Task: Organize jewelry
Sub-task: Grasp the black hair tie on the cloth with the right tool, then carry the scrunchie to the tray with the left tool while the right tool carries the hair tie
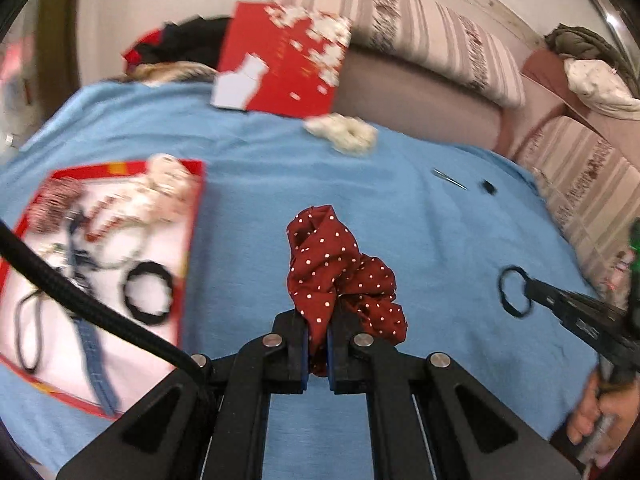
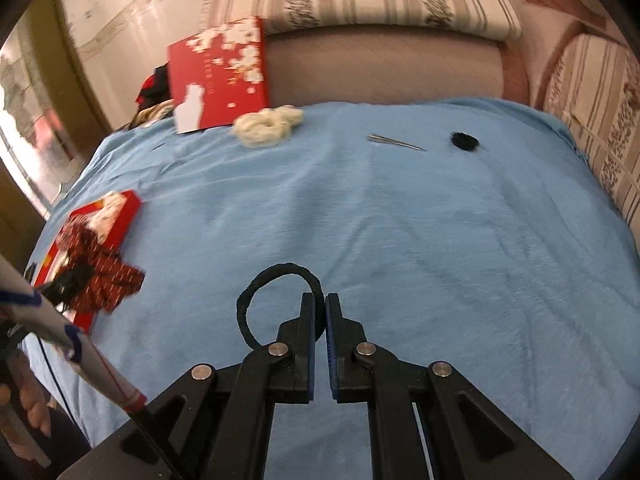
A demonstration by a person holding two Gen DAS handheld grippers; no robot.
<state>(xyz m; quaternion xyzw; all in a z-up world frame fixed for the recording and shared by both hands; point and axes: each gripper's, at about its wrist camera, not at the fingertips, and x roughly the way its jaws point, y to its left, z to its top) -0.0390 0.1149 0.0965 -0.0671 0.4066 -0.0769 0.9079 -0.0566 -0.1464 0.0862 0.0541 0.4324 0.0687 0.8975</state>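
Nearest, the left gripper (image 1: 318, 336) has its jaws pressed onto a dark red polka-dot scrunchie (image 1: 340, 276), which bunches up above the fingertips over the blue blanket (image 1: 248, 208). The right gripper (image 2: 320, 320) pinches a black hair tie (image 2: 276, 280) by one side, so the loop stands out to the left of its fingers; in the left wrist view the same tie hangs at the right gripper's tip at the right edge, clear of the blanket as far as I can tell.

To the left, on the blanket, lies an open red box (image 1: 192, 216) with a white inside, holding another black hair tie (image 1: 149, 293), a thin black loop (image 1: 30, 332), a denim strap (image 1: 94, 360), beads and pale fabric pieces, all somewhat blurred.

Farther out toward the right, a thin metal hair clip (image 2: 396, 142) lies near a small black item (image 2: 464, 141), the two apart. A cream scrunchie (image 2: 266, 122) sits at the far edge, just beside the red box lid (image 2: 218, 74) with white blossoms, which leans tilted against the striped sofa (image 2: 384, 4) behind it.
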